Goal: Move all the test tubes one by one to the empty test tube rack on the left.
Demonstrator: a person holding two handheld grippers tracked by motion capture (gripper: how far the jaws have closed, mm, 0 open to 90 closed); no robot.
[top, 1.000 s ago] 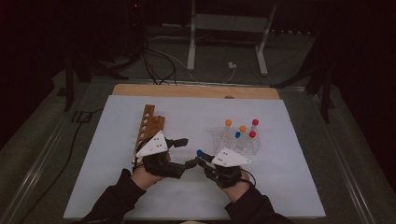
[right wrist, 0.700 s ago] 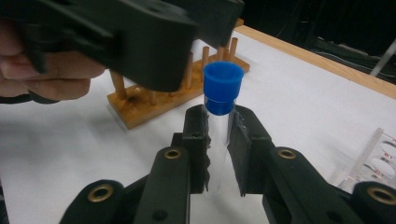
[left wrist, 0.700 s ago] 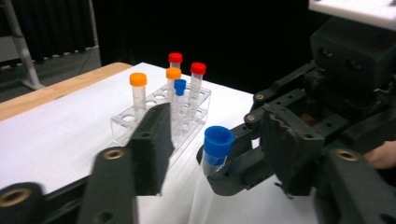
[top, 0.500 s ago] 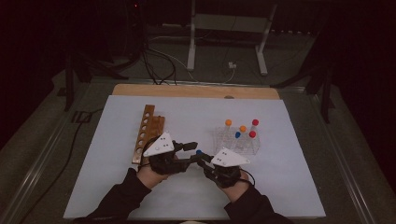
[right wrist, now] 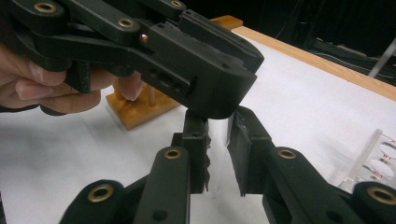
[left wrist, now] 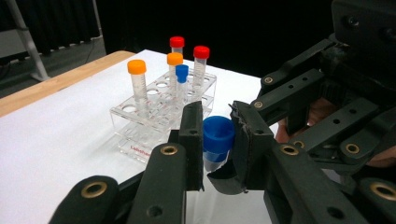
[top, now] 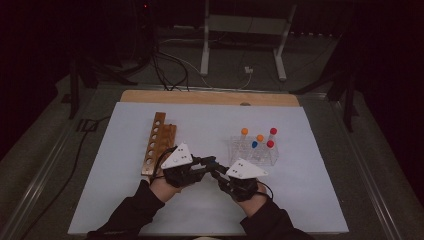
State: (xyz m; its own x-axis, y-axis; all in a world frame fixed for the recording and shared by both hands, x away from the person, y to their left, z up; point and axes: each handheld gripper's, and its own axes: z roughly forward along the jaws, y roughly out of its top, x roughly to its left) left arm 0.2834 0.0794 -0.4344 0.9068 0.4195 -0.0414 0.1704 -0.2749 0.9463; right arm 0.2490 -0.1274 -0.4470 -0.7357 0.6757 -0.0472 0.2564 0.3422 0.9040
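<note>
The left claw (left wrist: 217,113) had just been closing, and its jaws now pinched the blue cap (left wrist: 218,133) of the tube I was working on. Over the last second I had also nudged that claw a little away from the wooden rack (top: 159,142) toward the right claw (right wrist: 218,135). The right claw was clamped narrow on the clear tube body (right wrist: 217,156) below the cap, holding it roughly upright.

The tube hung between the two claws just above the worktop, close to the near edge and about midway along it. I judged that with both ends gripped, the cap was ready to be twisted off, or the tube passed across; I could not tell which from here.

Just beyond the claws stood the clear rack (top: 252,150), right of the middle, with five capped tubes upright in it: two orange, two red, one blue. The wooden rack lay left of the middle, its holes empty.

A white sheet (top: 125,200) covered the worktop, with a bare wooden strip (top: 210,97) showing along the far edge. The room was dark, with a metal stand (top: 240,45) and loose cables (top: 170,65) on the floor behind
</note>
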